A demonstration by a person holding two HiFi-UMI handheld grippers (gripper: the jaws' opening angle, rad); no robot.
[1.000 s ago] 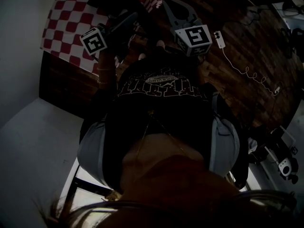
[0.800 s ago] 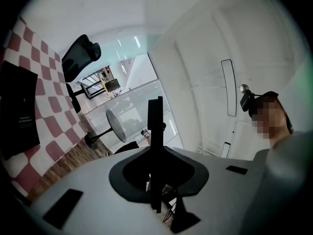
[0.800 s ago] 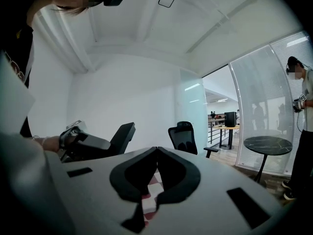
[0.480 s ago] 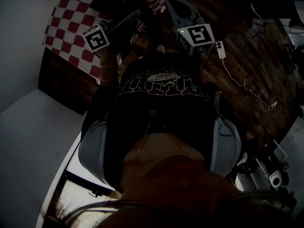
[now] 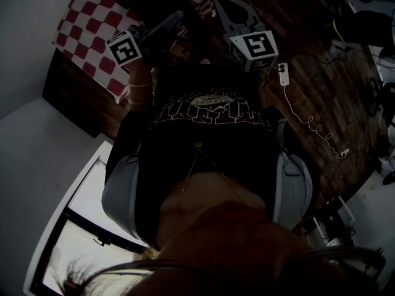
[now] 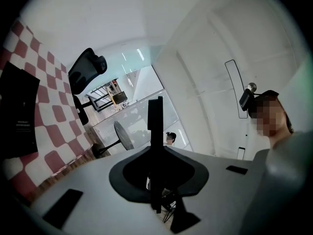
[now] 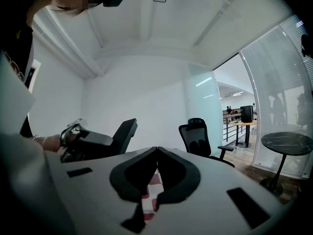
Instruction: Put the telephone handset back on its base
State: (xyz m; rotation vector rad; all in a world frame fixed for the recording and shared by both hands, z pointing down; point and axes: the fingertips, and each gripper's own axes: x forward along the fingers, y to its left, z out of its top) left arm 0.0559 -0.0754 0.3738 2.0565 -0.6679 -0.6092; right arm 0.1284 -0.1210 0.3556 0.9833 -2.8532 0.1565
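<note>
Both tongs are raised in front of the person's chest and carry nothing: the left tongs are pressed flat together into one dark bar, and the right tongs meet at their tips, with only a red-checked cloth showing through the gap behind them. The handset appears to be the small white piece lying on the dark wood planks just to the person's right, though the head view is too dim to be certain. A curly cord trails away from it. I judge it light and rigid, its smooth plastic likely to slip. The narrow middle of its body, pinched across the width, looks the best hold. The springy cord may tug as it lifts. No base is plain in any view.
</note>
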